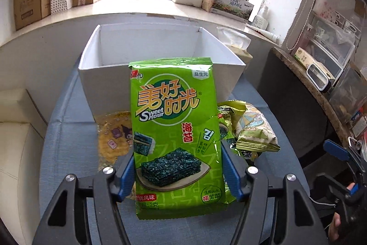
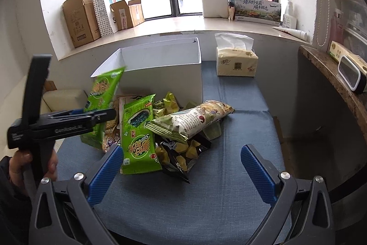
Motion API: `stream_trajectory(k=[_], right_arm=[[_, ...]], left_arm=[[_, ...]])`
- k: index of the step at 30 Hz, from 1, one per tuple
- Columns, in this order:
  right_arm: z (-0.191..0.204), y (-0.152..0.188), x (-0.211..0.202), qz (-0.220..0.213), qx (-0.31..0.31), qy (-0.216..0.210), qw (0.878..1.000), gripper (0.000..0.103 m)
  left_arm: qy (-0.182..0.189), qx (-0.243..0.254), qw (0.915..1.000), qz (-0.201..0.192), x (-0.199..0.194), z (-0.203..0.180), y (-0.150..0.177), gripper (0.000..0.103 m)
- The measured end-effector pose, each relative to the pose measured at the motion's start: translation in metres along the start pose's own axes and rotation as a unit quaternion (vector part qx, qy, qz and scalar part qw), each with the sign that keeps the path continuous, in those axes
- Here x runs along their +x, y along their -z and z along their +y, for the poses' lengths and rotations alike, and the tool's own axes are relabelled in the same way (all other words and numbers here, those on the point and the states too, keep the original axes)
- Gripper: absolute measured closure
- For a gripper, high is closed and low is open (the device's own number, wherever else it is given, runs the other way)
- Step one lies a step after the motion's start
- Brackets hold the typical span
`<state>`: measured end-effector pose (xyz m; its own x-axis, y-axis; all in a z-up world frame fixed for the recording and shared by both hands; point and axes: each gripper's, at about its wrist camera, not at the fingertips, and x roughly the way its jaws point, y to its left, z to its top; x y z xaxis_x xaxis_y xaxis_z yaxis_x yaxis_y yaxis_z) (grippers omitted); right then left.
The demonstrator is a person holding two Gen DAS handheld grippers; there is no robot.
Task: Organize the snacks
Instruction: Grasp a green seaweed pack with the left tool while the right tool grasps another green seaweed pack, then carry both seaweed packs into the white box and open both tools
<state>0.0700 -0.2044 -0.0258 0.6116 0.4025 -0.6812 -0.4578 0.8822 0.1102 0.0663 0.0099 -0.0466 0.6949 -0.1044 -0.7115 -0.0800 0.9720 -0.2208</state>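
Observation:
My left gripper [image 1: 177,167] is shut on a green seaweed snack packet [image 1: 174,130] and holds it upright above the blue table, in front of the open white box [image 1: 160,75]. It also shows in the right wrist view [image 2: 103,102], held by the left gripper [image 2: 91,115]. My right gripper [image 2: 181,167] is open and empty, low over the blue tablecloth [image 2: 218,187]. Ahead of it lies a snack pile: a second green seaweed packet [image 2: 137,137], a pale puffed bag [image 2: 190,118], and a dark bag of yellow-green pieces [image 2: 181,153]. The white box [image 2: 160,68] stands behind the pile.
A tissue pack [image 2: 236,61] stands right of the box. A yellow cartoon packet [image 1: 114,137] lies under the held packet. Cardboard boxes [image 2: 80,20] line the windowsill. A stone counter [image 2: 332,75] runs along the right. A cream cushion [image 1: 16,153] is at left.

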Motion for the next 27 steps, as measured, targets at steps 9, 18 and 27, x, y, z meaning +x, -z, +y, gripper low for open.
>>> stream_trajectory(k=[9,18,27], right_arm=[[0.071,-0.023,0.066,0.033,-0.122,0.021,0.992,0.0],[0.115,-0.02,0.158,0.098,-0.201,0.072,0.972,0.009],[0.101,-0.008,0.126,0.087,-0.16,0.022,0.983,0.033]], left_arm=[[-0.033,-0.003,0.9979,-0.056,-0.076,0.023,0.017,0.033],[-0.044,-0.005,0.9964,-0.073,-0.099,0.041,0.026,0.033],[-0.045,-0.016,0.997,-0.061,-0.091,0.043,0.032,0.032]])
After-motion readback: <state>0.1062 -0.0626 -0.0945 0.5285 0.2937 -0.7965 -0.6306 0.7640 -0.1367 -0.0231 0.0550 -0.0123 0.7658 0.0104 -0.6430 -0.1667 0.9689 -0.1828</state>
